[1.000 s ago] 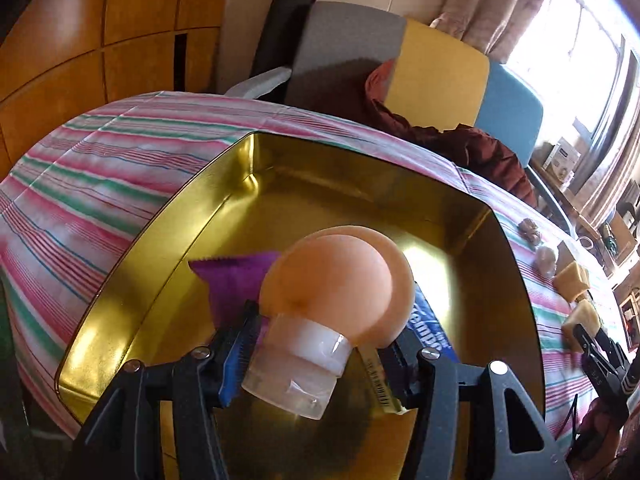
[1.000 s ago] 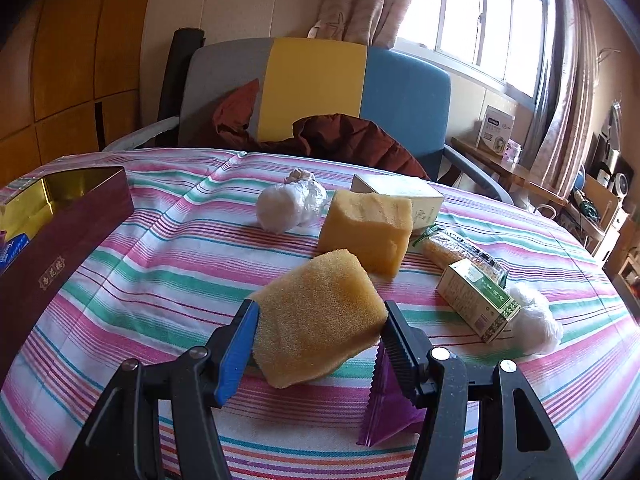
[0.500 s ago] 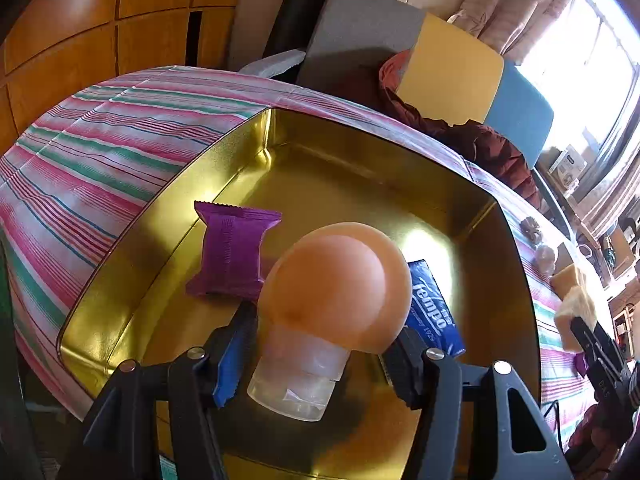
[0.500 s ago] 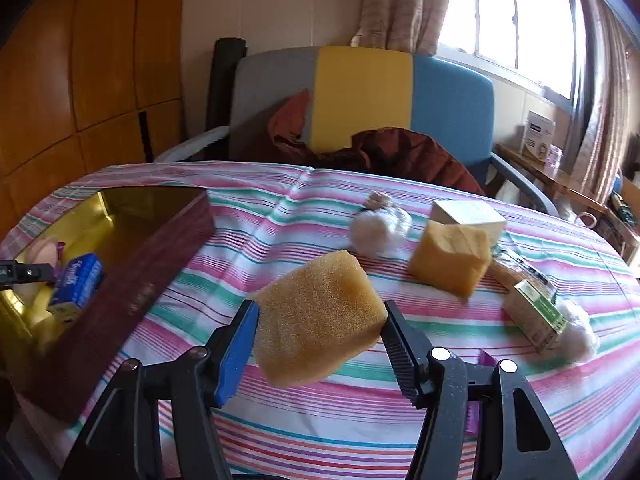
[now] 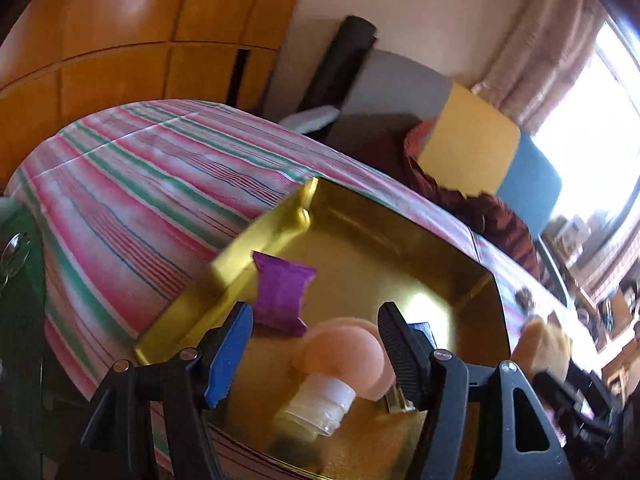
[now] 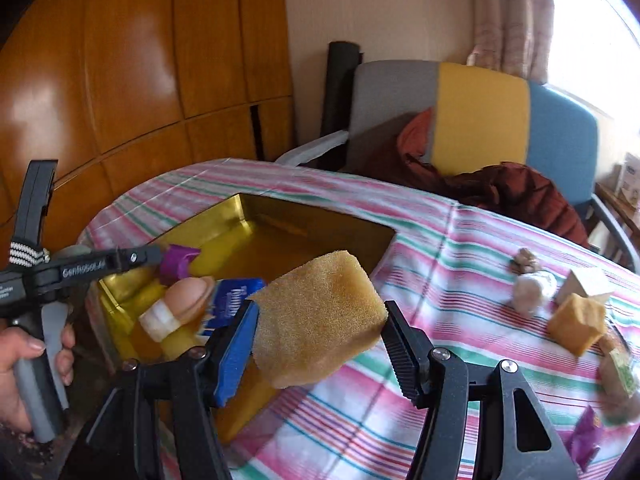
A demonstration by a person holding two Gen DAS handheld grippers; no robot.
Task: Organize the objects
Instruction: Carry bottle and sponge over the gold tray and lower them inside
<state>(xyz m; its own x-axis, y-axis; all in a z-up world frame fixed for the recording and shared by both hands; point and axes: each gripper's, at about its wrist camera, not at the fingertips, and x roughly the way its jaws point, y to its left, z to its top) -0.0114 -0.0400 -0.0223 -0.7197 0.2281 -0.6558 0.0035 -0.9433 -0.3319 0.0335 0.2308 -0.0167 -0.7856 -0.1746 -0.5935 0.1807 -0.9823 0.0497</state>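
Left gripper point(image 5: 314, 334) jaws spread; orange bottle point(image 5: 340, 364) lies in gold tin point(image 5: 400, 224), cap toward 7 o'clock. Right gripper point(image 6: 320, 334) jaws pinching sponge point(image 6: 318, 316), long axis 8–2 o'clock.

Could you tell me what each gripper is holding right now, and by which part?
The right gripper grips the sponge by its two sides. The left gripper is open, holding nothing.

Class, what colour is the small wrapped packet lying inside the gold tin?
Purple packet; it shows best in the left wrist view.
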